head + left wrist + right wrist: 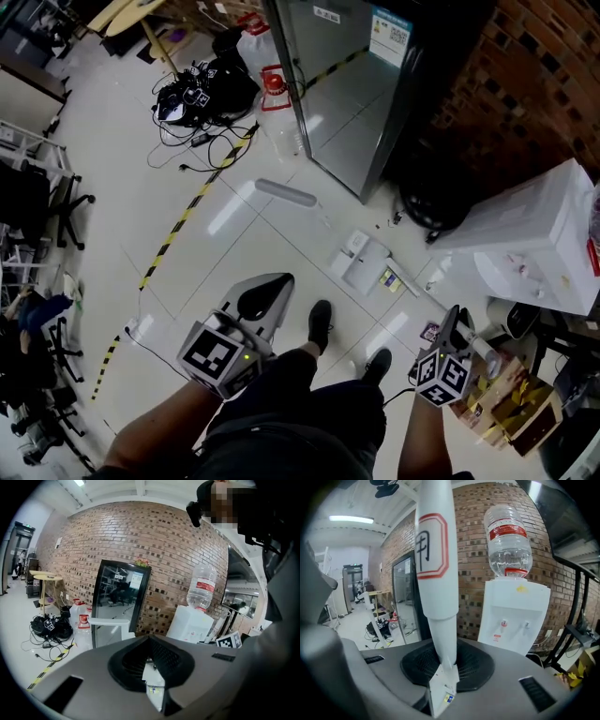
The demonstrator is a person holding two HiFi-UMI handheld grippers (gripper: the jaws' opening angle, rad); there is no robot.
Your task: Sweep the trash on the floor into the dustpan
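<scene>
- the right gripper [457,648] has its jaws closed round a white handle [436,573] with a red emblem. the handle stands in the black hollow between them and runs up past the top of the right gripper view.
- below the jaws the handle tapers down toward the floor [141,169], ending at a flat white piece that looks like the dustpan [364,267].
- the left gripper [150,641] has its jaws drawn together with the tips meeting, and the black hollow between them holds nothing.
- in the head view the left gripper sits low left above the person's thigh and the right gripper low right, with two black shoes [321,325] between them.
- the dustpan lies on the pale tiles ahead of the shoes, between the two grippers and nearer the right one.
- a small white box [356,242] lies at its far edge and a yellow-and-blue labelled scrap [388,278] at its near right edge. i cannot tell whether either lies in the pan or beside it.
- a pale grey bar [286,193] lies beyond and to the left.
- a tall mirror panel [347,84] stands against the brick wall, and a water dispenser [534,244] stands to the right.
- black-and-yellow tape [178,225] crosses the floor, and a cable tangle [197,94] lies far left.
</scene>
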